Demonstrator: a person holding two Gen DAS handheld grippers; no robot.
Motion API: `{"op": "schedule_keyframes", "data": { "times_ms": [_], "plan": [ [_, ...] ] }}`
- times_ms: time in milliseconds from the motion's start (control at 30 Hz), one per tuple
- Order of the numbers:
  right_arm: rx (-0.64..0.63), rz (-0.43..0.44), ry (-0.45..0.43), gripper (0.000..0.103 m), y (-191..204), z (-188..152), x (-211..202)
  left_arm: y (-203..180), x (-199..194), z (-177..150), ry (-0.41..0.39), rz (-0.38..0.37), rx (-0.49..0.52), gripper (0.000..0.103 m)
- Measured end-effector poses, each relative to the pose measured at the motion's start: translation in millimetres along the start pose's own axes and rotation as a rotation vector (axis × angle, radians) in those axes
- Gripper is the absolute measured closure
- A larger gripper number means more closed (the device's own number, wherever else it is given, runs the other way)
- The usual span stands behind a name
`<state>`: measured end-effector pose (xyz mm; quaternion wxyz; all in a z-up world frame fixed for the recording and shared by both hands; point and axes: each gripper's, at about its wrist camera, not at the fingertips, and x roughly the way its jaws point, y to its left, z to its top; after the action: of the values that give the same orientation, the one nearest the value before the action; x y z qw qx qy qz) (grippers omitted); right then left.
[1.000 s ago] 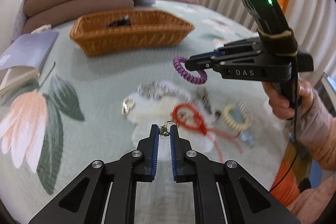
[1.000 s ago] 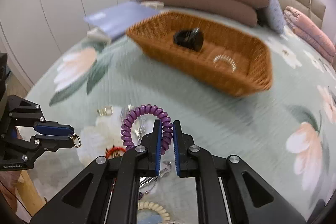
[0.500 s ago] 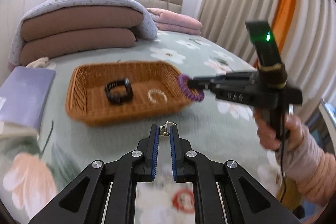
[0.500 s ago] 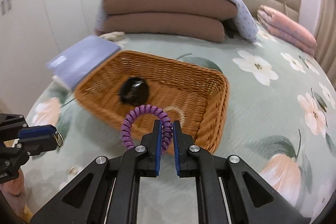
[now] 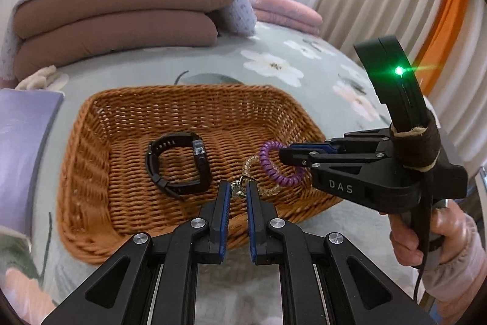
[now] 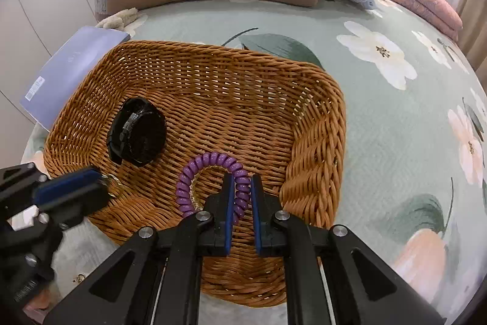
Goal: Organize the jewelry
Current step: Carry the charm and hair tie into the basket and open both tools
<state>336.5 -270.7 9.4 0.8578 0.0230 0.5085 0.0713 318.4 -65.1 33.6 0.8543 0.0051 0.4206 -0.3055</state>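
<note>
Both my tongs are over the woven brown wicker basket [image 5: 100, 148] now, which fills the middle of each view on the pale green floral bedspread [image 6: 395, 124].

My right gripper [image 6: 242, 197] is clamped on the purple coiled spiral bracelet [image 6: 210, 160]: a plastic telephone-cord loop, glossy, its rings stacked tight. In the right wrist view it arches up from between the blue pads at lower centre, curving over to the left and down again. From the left wrist view the same purple coil [image 5: 268, 160] hangs off the tip of the right gripper [image 5: 284, 156], at centre right of the frame, above the basket floor.

My left gripper [image 5: 237, 192] is pinched shut on a small gold-toned metal clasp piece [image 5: 240, 186], a little hook with a tiny dangling bit, poking up just past the pad tips at lower centre. I cannot tell exactly what kind of jewellery it is. In the right wrist view the left gripper [image 6: 97, 180] comes in from the lower left, over the near left rim of the basket, with a glint of the gold piece at its tip.

Inside the basket lies a black strap wristwatch [image 5: 179, 162], left of centre, curled into a loop on its side. Beside it, to the right, a clear beaded bracelet [image 5: 248, 165] rests on the weave, partly behind the purple coil.

A lavender book [image 6: 73, 69] sits just beside the basket at upper left.
</note>
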Motion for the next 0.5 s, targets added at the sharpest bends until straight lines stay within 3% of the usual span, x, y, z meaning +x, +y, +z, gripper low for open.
{"op": "schedule_keyframes", "data": {
  "times_ms": [300,400,500],
  "plan": [
    [-0.012,0.006,0.002,0.09,5,2,-6,-8,16,6,0.046,0.035,0.019,0.092],
    [-0.012,0.026,-0.013,0.09,4,-1,-16,-5,13,6,0.052,-0.01,0.0,0.086],
    [-0.011,0.063,-0.027,0.09,4,-10,-29,-4,4,2,0.034,-0.008,0.0,0.071]
  ]
}}
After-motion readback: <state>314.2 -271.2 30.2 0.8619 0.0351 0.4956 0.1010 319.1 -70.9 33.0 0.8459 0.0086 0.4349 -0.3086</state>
